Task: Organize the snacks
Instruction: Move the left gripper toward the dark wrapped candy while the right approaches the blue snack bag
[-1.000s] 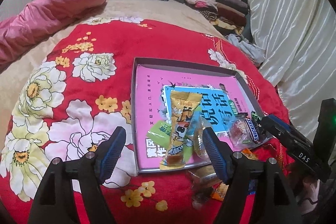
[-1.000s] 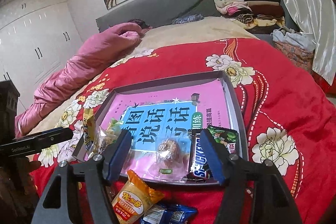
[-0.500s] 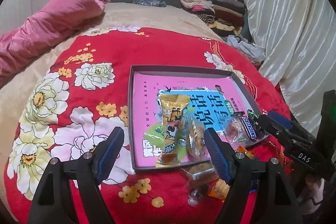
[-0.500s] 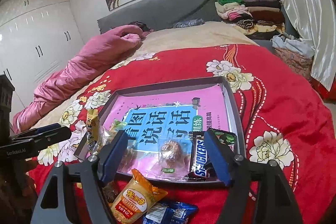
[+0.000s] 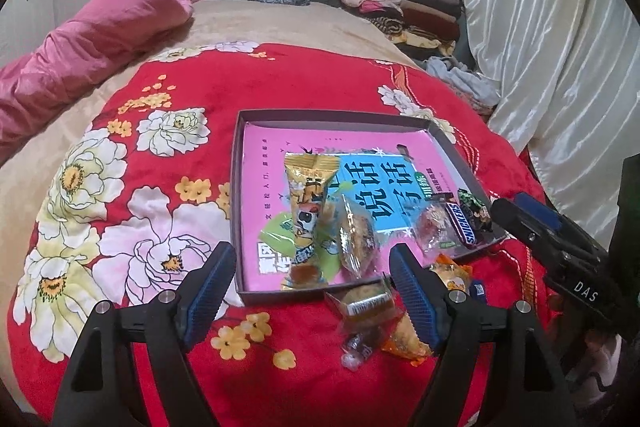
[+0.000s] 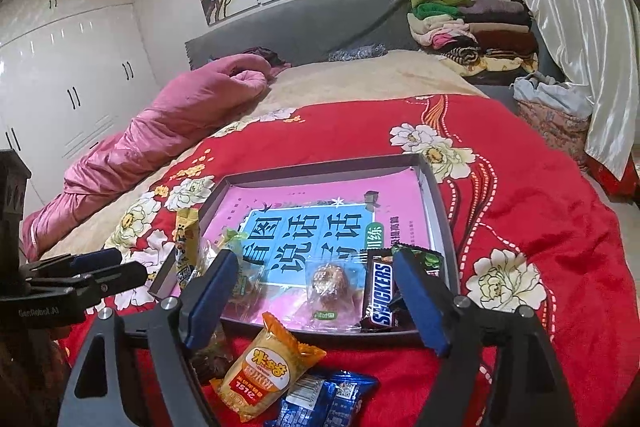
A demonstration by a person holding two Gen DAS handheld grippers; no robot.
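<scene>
A grey tray (image 5: 332,115) lined with a pink and blue book lies on the red flowered blanket. Along its near side lie a yellow packet (image 5: 308,199), a clear-wrapped pastry (image 5: 357,235), a round wrapped candy (image 6: 326,283) and a Snickers bar (image 6: 382,293). More snacks lie on the blanket in front of the tray: a wrapped cake (image 5: 368,303), an orange packet (image 6: 264,367) and a blue packet (image 6: 324,399). My left gripper (image 5: 312,291) hovers open over the tray's near edge, holding nothing. My right gripper (image 6: 316,301) is opening its jaws; its pads touch nothing.
A pink quilt (image 5: 92,39) lies along the left of the bed. Folded clothes (image 6: 472,35) are stacked at the far right by the grey headboard. White curtains (image 5: 560,47) hang on the right. White wardrobes (image 6: 60,87) stand on the left.
Both grippers have drawn back a little from the tray, so more of the bed shows. The right gripper's jaws have spread wider. The snacks have not moved.
</scene>
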